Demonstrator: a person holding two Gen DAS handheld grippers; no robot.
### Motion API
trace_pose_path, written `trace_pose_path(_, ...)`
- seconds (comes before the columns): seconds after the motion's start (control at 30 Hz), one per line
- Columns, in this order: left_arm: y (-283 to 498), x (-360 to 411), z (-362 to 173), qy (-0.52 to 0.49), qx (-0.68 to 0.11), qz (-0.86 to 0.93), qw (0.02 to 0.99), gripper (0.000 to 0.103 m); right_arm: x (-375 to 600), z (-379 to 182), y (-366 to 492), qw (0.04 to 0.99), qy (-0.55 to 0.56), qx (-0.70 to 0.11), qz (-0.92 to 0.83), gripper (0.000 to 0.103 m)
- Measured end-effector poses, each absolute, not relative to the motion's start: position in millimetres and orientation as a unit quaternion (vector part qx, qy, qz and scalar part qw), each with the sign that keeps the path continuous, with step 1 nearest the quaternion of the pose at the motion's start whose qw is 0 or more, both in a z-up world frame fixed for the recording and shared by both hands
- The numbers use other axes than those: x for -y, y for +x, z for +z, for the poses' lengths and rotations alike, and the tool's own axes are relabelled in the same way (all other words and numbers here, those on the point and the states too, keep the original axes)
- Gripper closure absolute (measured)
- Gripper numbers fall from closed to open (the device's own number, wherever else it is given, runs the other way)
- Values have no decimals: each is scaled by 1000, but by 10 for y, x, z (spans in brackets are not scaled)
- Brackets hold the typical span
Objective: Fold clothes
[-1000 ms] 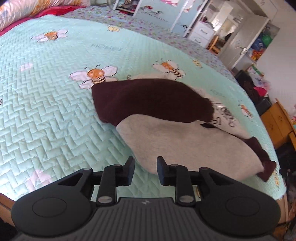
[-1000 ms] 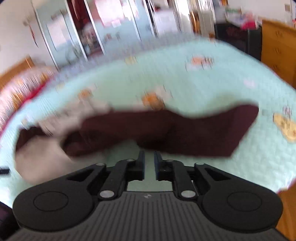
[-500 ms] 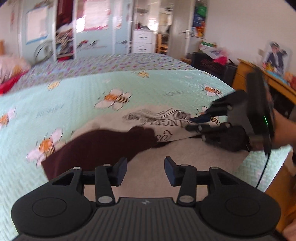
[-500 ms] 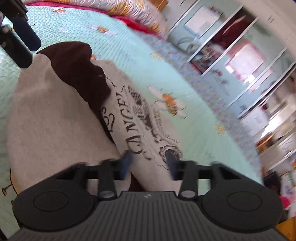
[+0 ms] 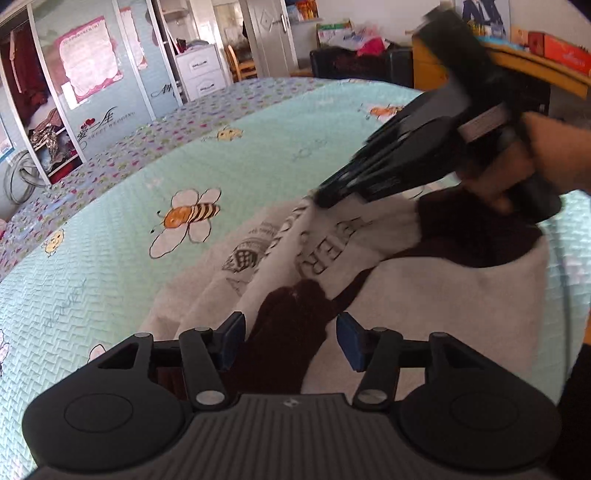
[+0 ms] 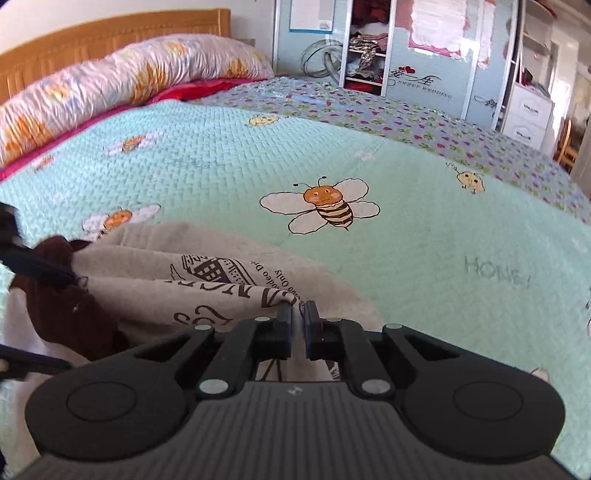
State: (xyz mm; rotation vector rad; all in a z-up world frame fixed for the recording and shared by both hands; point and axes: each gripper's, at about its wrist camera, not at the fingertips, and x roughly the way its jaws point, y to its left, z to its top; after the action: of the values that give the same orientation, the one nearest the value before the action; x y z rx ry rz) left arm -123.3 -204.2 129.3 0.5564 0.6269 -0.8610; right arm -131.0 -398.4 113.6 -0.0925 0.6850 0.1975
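Note:
A grey sweatshirt (image 5: 443, 295) with dark brown sleeves and black print lies crumpled on the mint bee quilt (image 5: 110, 258). My left gripper (image 5: 291, 334) is open, low over the garment, with a brown sleeve (image 5: 291, 325) lying between its fingers. My right gripper (image 6: 297, 314) is shut on a fold of the printed front (image 6: 229, 291). In the left wrist view the right gripper (image 5: 325, 195) holds that fold up off the quilt, with a hand (image 5: 546, 147) behind it. The left gripper's fingers (image 6: 37, 266) show at the left edge of the right wrist view.
A rolled floral duvet (image 6: 110, 81) and a wooden headboard (image 6: 110, 33) lie at the bed's head. Wardrobes with sliding doors (image 6: 424, 55) stand past the far side. A wooden desk (image 5: 535, 70) and dark furniture (image 5: 351, 62) flank the bed's right edge.
The right gripper, open over the printed front half a second ago, has shut on a fold and raised it. The left gripper moved in, and the brown sleeve now lies between its fingers.

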Motion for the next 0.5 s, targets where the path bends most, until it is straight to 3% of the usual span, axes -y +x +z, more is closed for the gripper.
trace_pose_path(0.03,-1234,2040,1290,260,-299,-414,820,51,4004,1110,-1313,936,-35,-336,98,93)
trace_pose_path(0.1,-1240,2039,1287,257,-306,-431,809,89,4043,1059,-1326,936,-17,-338,99,93)
trace_pose_path(0.2,-1404,1965,1343,259,-291,-425,817,90,4105,1028,-1509,939,-13,-333,84,91)
trace_pose_path(0.3,-1582,1609,1572,195,-278,-398,852,90,4329,1074,-1768,945,66,-312,73,82)
trace_pose_path(0.4,-1799,1127,1748,116,-287,-364,879,89,4511,1138,-2162,946,135,-287,69,82)
trace_pose_path(0.5,-2067,810,1769,72,-301,-340,888,89,4473,1167,-2532,948,134,-280,72,82)
